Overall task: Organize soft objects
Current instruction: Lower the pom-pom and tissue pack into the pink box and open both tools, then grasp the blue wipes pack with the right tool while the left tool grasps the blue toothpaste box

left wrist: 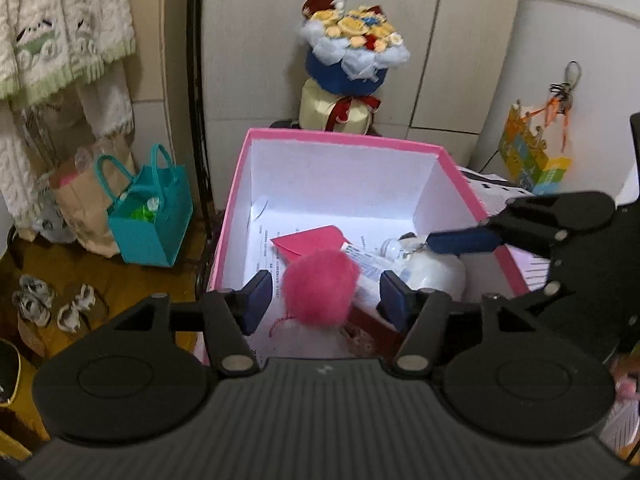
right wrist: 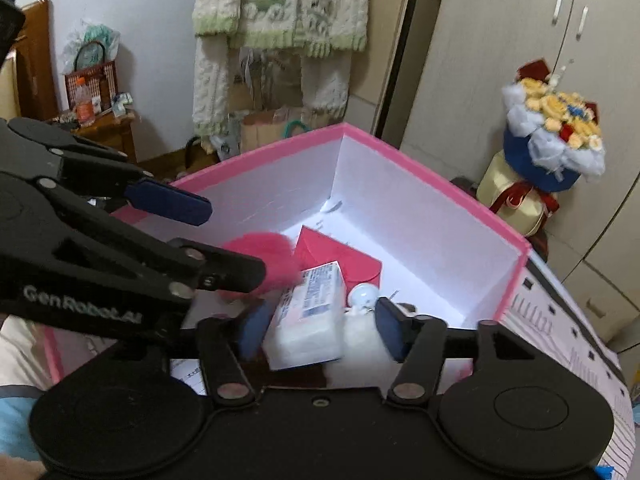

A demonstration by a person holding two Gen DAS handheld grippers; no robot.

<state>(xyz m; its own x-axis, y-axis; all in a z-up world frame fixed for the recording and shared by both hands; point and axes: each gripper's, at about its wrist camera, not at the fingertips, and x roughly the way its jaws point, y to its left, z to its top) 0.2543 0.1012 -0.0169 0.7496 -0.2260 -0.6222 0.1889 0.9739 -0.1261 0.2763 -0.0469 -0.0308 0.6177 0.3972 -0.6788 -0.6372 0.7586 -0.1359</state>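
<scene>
A pink box [left wrist: 344, 136] with a white inside holds a pink fluffy pompom [left wrist: 320, 287], a white tissue pack [left wrist: 366, 268], a white fluffy ball with a keychain [left wrist: 434, 270] and a red envelope [left wrist: 308, 240]. My left gripper [left wrist: 326, 300] is open just above the box, its pads on either side of the pompom without touching it. My right gripper [right wrist: 320, 330] is open over the box [right wrist: 432, 172], its pads flanking the tissue pack [right wrist: 310, 316], with the white fluffy ball [right wrist: 362, 336] beside it. The pompom [right wrist: 262, 256] is partly hidden behind my left gripper's arm.
A flower bouquet [left wrist: 352, 60] stands behind the box against the cupboard. A teal bag [left wrist: 148, 216], a paper bag [left wrist: 86, 204] and slippers [left wrist: 52, 302] are on the floor at left. A knitted sweater [right wrist: 280, 8] hangs on the wall. Printed paper [right wrist: 560, 320] lies right of the box.
</scene>
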